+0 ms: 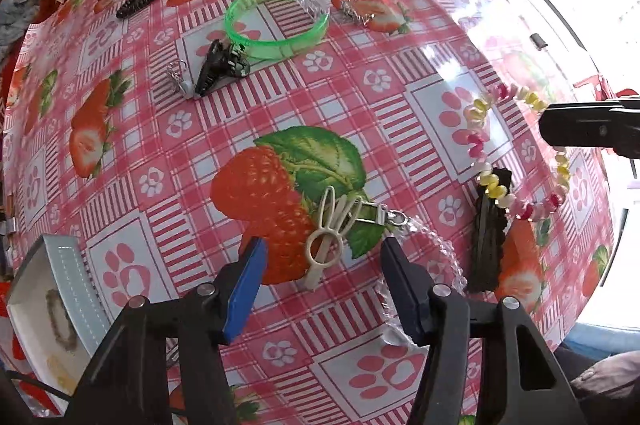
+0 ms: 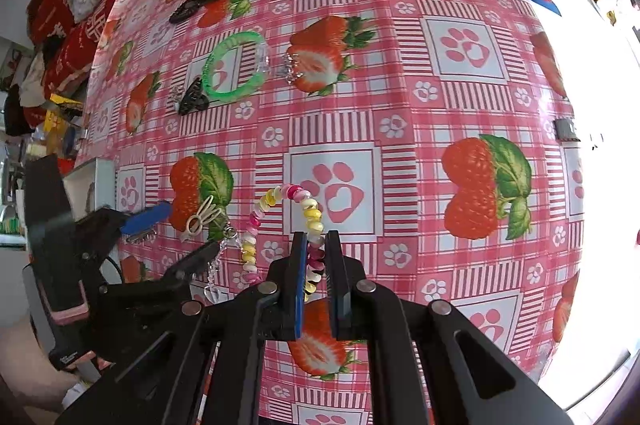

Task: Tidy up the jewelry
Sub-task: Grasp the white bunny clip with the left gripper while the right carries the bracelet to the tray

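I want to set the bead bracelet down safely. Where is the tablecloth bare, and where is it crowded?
Bare: the wide stretch right of the pink-and-yellow bead bracelet, toward the window side, and the middle between it and the green plastic bangle. Crowded: around the cream bunny hair clip by the left gripper, and beside the bangle near the black claw clip.

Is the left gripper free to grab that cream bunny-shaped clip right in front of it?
Probably yes. The left gripper is open, and the cream clip lies on the tablecloth between its fingers with nothing over it. A small metal clasp touches its ears.
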